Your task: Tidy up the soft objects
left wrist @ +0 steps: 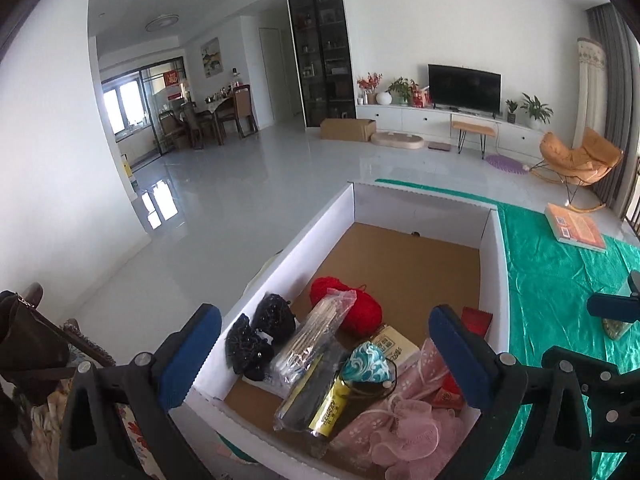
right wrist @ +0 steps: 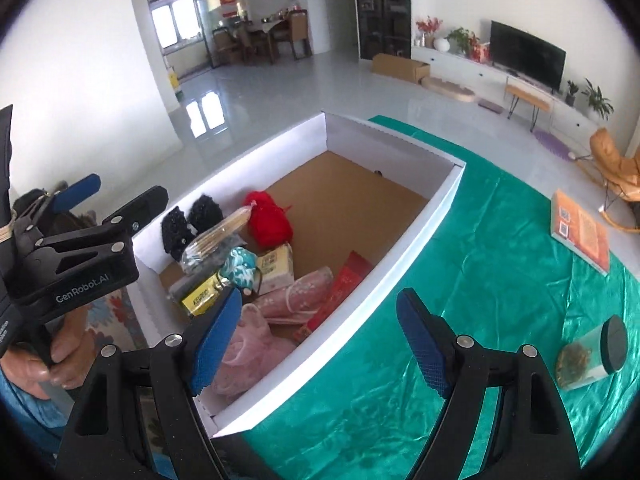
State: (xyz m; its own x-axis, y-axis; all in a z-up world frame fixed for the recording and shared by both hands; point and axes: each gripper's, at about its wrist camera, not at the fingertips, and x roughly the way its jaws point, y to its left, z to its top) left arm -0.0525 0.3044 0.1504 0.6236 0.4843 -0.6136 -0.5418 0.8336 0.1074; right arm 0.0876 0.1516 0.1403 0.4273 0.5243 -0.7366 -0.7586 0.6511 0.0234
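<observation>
With both tools spread and empty over the box (left wrist: 496,264), lower the left tool (left wrist: 326,354) squarely onto the pink cloth (left wrist: 404,428) at its near end.

Readable print near my fingers

My left gripper (right wrist: 76,200) carries "GenRobot.AI" in white on its black body; the yellow label (right wrist: 199,295) in the white box (right wrist: 400,252) reads roughly "KEUDEIO"; the orange book (right wrist: 580,232) shows codes too small to read.
</observation>
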